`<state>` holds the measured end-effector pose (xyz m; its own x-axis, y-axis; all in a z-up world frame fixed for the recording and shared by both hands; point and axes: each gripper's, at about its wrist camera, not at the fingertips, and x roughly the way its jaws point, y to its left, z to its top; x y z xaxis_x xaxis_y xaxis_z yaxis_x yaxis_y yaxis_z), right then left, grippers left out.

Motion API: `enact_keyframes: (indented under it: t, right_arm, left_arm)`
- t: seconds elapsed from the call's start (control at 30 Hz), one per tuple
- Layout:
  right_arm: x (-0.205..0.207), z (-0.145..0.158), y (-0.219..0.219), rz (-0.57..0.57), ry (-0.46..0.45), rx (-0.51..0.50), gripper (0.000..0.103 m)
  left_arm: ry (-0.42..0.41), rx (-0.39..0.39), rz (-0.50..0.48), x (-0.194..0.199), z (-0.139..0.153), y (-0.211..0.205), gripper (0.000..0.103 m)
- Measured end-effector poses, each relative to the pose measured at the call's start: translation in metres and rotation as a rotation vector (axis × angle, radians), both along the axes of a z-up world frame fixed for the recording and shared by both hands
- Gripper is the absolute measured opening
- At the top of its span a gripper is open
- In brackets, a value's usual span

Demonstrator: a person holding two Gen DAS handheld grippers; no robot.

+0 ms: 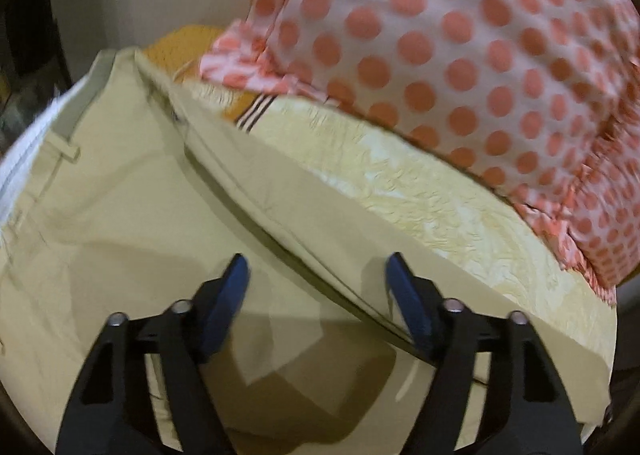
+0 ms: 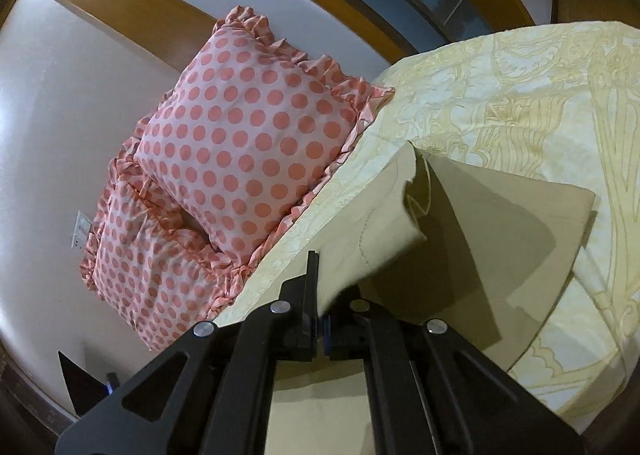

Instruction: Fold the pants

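Currently lifting one part of the pants (image 2: pixel 384 223) off the bed (image 2: pixel 520 95) for a fold.
My right gripper (image 2: pixel 320 319) has its jaws clamped on the beige cloth; my left gripper (image 1: pixel 316 275) hovers just above the spread pants, jaws apart and empty. Risk: thin cloth may slip from the pinch if pulled fast, or the raised part may drag the lower layer and skew the fold toward the pillows (image 2: pixel 248 143).

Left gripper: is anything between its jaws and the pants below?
Nothing visible. The left gripper hangs open directly over the beige pants, with only bare fabric and its own shadow beneath. The polka-dot pillow lies farther off on the bedspread, clear of the jaws.
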<state>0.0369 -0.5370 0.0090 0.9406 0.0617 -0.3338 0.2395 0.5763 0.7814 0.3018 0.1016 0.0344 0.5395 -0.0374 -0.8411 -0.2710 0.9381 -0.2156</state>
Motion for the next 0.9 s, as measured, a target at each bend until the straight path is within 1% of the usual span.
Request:
enact_keyframes:
  t: [0.03,0.07,0.1,0.13,0.17,0.2,0.27,0.37,0.43,0.47,0.5,0.53,0.57,0.63,0.67,0.77,0.8,0.83,0.87,0.9]
  right_arm:
    - [0.001,0.0,0.001,0.003,-0.002,-0.003,0.001]
    - [0.001,0.0,0.002,-0.001,-0.002,-0.001,0.001]
    - [0.002,0.0,0.002,0.001,-0.004,-0.002,0.001]
    - [0.004,0.0,0.002,0.002,-0.006,-0.002,0.001]
    - [0.004,0.0,0.0,0.006,-0.011,-0.001,0.001]
    - [0.004,0.001,-0.001,0.007,-0.018,0.001,0.001]
    - [0.002,0.005,-0.003,0.01,-0.035,0.005,0.001]
    - [-0.008,0.017,-0.004,0.003,-0.066,-0.013,0.001]
    - [-0.02,0.024,-0.007,-0.017,-0.073,-0.039,0.001]
    - [-0.025,0.025,-0.009,-0.026,-0.069,-0.046,0.001]
    - [-0.03,0.024,-0.012,-0.034,-0.064,-0.05,0.001]
    - [-0.035,0.022,-0.016,-0.044,-0.05,-0.052,0.001]
    - [-0.039,0.019,-0.019,-0.05,-0.036,-0.05,0.001]
    - [-0.044,0.011,-0.023,-0.056,-0.008,-0.046,0.001]
    - [-0.046,0.007,-0.025,-0.062,0.012,-0.048,0.001]
    - [-0.05,-0.004,-0.029,-0.082,0.058,-0.056,0.001]
    - [-0.052,-0.007,-0.03,-0.092,0.072,-0.057,0.001]
    - [-0.053,-0.011,-0.032,-0.101,0.087,-0.057,0.001]
    - [-0.054,-0.015,-0.033,-0.101,0.1,-0.061,0.001]
    - [-0.054,-0.017,-0.033,-0.102,0.118,-0.071,0.002]
  left_arm:
    - [0.004,0.019,0.007,0.001,-0.003,0.0,0.059]
    - [0.003,0.044,0.008,0.001,-0.004,-0.001,0.045]
    - [0.001,0.081,0.0,0.0,-0.004,-0.003,0.028]
    - [-0.003,0.08,-0.008,0.0,-0.004,-0.003,0.019]
    - [-0.014,0.054,-0.016,-0.002,-0.003,-0.003,0.008]
    - [-0.028,0.024,-0.014,-0.007,0.0,-0.001,0.005]
    - [-0.059,0.026,-0.012,-0.021,0.009,-0.002,0.003]
    - [-0.129,0.057,-0.026,-0.057,0.029,-0.004,0.002]
    - [-0.207,0.045,-0.035,-0.108,0.045,0.001,0.002]
    - [-0.226,0.041,-0.035,-0.123,0.048,0.001,0.002]
    - [-0.256,0.037,-0.038,-0.158,0.051,0.003,0.002]
    - [-0.266,0.036,-0.04,-0.176,0.051,0.004,0.002]
    - [-0.27,0.036,-0.035,-0.203,0.046,0.004,0.002]
    - [-0.253,0.044,-0.016,-0.245,0.029,0.001,0.002]
    - [-0.237,0.036,-0.006,-0.26,0.019,0.0,0.002]
    - [-0.204,0.013,0.023,-0.292,-0.003,-0.002,0.003]
    - [-0.207,-0.003,0.031,-0.301,-0.007,-0.002,0.002]
    - [-0.226,-0.002,0.036,-0.308,-0.008,-0.003,0.002]
    - [-0.242,0.02,0.034,-0.312,-0.008,-0.006,0.003]
    - [-0.252,0.063,0.025,-0.315,-0.008,-0.011,0.005]
